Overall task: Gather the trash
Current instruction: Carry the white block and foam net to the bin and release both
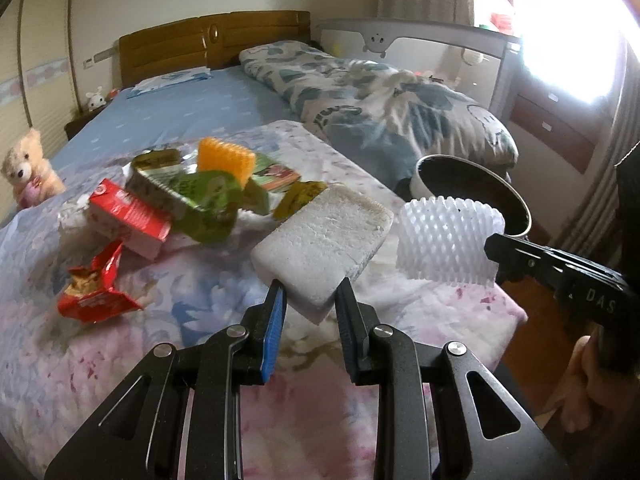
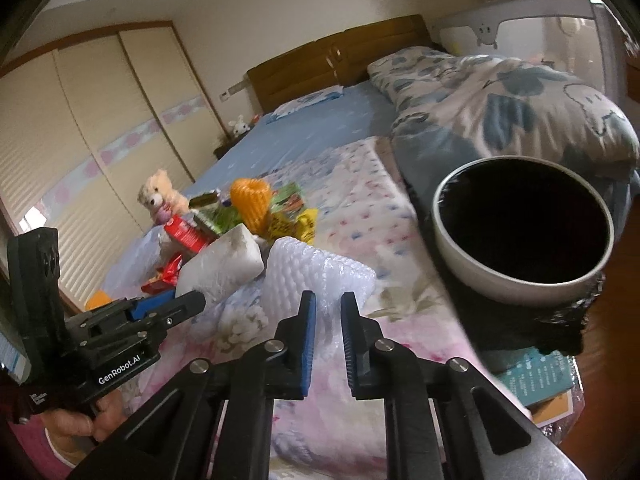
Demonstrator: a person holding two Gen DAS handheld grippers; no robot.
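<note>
My left gripper (image 1: pixel 311 292) is shut on the near corner of a white foam block (image 1: pixel 324 240), which hangs just above the flowered bedspread. My right gripper (image 2: pixel 328 298) is shut on a white foam fruit net (image 2: pixel 316 272), its blue pads pinching the net's near edge. In the left wrist view the right gripper (image 1: pixel 494 252) holds this net (image 1: pixel 444 240) beside a white bin lined with a black bag (image 1: pixel 472 188). The right wrist view shows the bin's open mouth (image 2: pixel 520 232) to the right, and the left gripper (image 2: pixel 196 302) with the block (image 2: pixel 224 264).
More trash lies on the bedspread (image 1: pixel 200 292): a red carton (image 1: pixel 128 216), a torn red wrapper (image 1: pixel 94 288), green packaging (image 1: pixel 200 196), an orange foam net (image 1: pixel 226 160) and a yellow wrapper (image 1: pixel 300 196). A teddy bear (image 1: pixel 28 172) sits left; a rolled quilt (image 1: pixel 380 100) lies behind the bin.
</note>
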